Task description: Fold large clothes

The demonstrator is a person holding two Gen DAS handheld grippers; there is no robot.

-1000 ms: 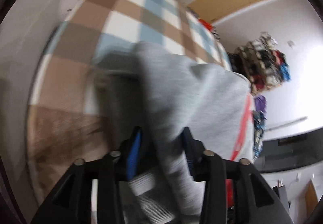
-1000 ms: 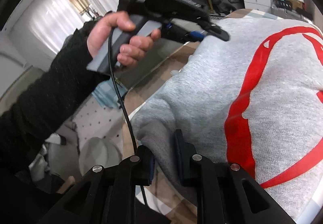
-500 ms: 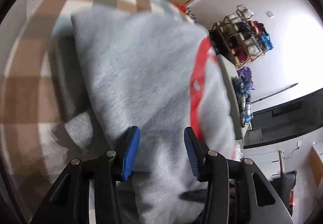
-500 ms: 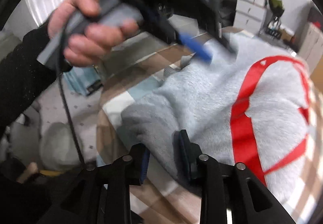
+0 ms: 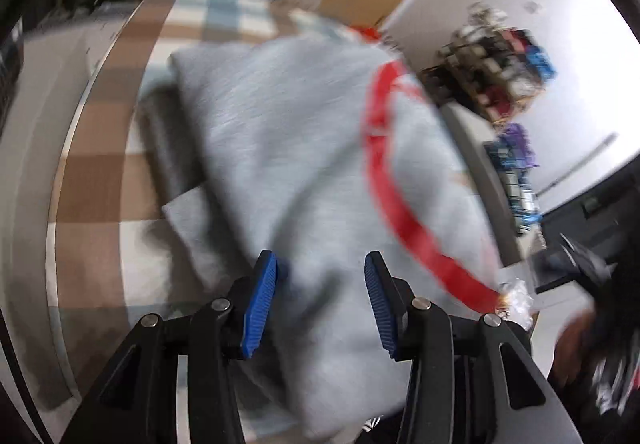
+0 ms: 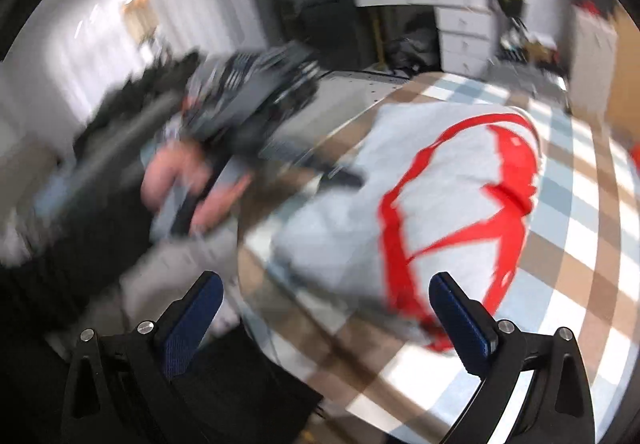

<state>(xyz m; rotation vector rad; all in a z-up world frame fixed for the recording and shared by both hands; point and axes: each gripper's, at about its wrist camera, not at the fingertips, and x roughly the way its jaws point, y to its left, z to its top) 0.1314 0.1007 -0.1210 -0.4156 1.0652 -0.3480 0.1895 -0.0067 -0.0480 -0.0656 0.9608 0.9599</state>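
Observation:
A grey sweatshirt with a red print lies folded on a checked tablecloth; it also shows in the right wrist view. My left gripper is open, its blue pads apart just above the garment's near edge. My right gripper is wide open and empty, held back from the sweatshirt's near corner. The left hand and its gripper show blurred at the left of the right wrist view.
The table edge curves close to my right gripper. White drawers stand at the back. A rack of clothes is against the far wall.
Both grippers have opened and let go of the sweatshirt. The right gripper has pulled back and away from the garment; the left hand has moved off to the left.

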